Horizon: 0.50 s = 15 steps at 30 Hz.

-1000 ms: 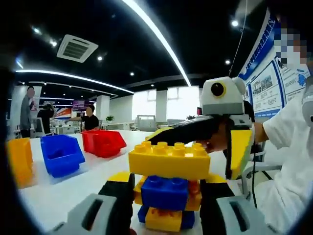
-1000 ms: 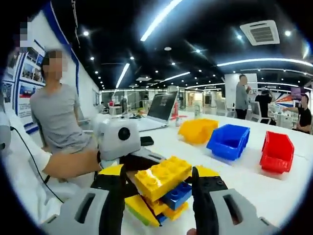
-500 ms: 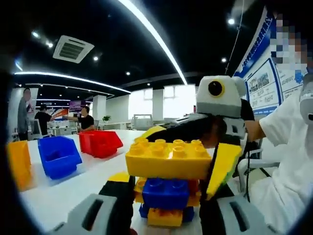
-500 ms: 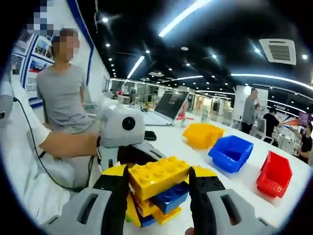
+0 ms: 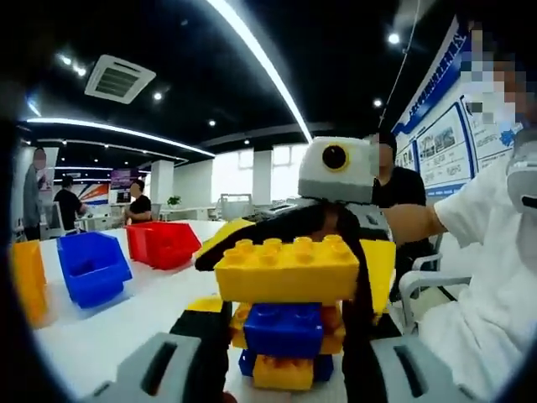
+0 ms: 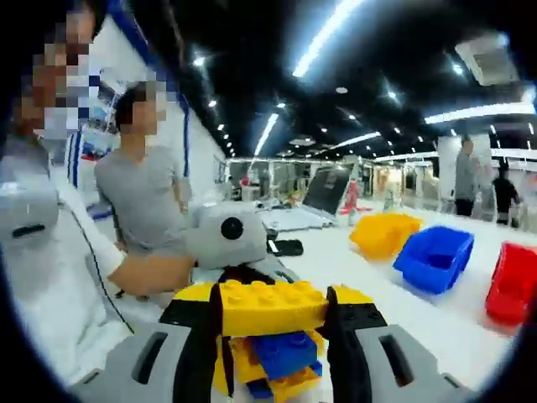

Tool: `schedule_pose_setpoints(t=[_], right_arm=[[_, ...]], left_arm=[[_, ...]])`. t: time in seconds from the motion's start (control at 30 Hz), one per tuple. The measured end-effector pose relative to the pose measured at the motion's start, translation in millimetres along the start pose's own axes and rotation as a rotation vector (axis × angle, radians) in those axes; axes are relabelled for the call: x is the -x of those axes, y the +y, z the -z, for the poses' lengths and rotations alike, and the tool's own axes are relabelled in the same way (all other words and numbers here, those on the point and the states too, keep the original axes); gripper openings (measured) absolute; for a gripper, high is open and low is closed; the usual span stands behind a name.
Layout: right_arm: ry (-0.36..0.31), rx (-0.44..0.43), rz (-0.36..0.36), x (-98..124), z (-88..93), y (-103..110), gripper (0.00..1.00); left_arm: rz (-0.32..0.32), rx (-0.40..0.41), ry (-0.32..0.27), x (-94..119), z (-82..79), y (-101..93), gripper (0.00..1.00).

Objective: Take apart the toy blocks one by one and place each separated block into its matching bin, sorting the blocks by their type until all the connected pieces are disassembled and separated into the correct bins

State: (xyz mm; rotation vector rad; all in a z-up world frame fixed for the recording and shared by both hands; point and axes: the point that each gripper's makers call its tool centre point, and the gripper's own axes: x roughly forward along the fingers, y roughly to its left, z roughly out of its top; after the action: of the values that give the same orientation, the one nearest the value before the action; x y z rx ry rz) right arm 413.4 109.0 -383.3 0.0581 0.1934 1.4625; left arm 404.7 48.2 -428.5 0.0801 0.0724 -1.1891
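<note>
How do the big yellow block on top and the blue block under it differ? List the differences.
The yellow block is wider, overhanging the blue block on both sides. The yellow block tops the stack, with studs exposed; the blue block sits beneath it, covered. In the right gripper view, the right tool has its jaws against the yellow block's ends; the blue block hangs below. Both are studded plastic toy bricks.

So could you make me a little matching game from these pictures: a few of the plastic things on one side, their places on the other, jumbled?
Things:
1. wide yellow plastic brick
2. blue plastic brick
3. red plastic bin
4. blue plastic bin

Places:
A. between the orange and red bins
B. top of the stack
C. directly under the top brick
D. farthest along the bin row in the left gripper view

Pairs: 1-B, 2-C, 3-D, 4-A
</note>
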Motion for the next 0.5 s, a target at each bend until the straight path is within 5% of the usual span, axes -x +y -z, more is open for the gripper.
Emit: schedule_pose_setpoints(t=[0.07, 0.23, 0.5], right_arm=[[0.016, 0.139, 0.029, -2.7, 3.6, -2.5, 0.51], [-0.037, 0.128, 0.036, -1.3, -14.8, -0.7, 0.52], [-0.1, 0.125, 0.131, 5.1, -51.0, -33.8, 0.52]], left_arm=[[-0.003, 0.005, 0.001, -2.1, -0.5, 1.8, 0.53], [0.0, 0.036, 0.002, -1.0, 0.7, -0.8, 0.53], [-0.024, 0.043, -0.005, 0.1, 0.4, 7.8, 0.53]])
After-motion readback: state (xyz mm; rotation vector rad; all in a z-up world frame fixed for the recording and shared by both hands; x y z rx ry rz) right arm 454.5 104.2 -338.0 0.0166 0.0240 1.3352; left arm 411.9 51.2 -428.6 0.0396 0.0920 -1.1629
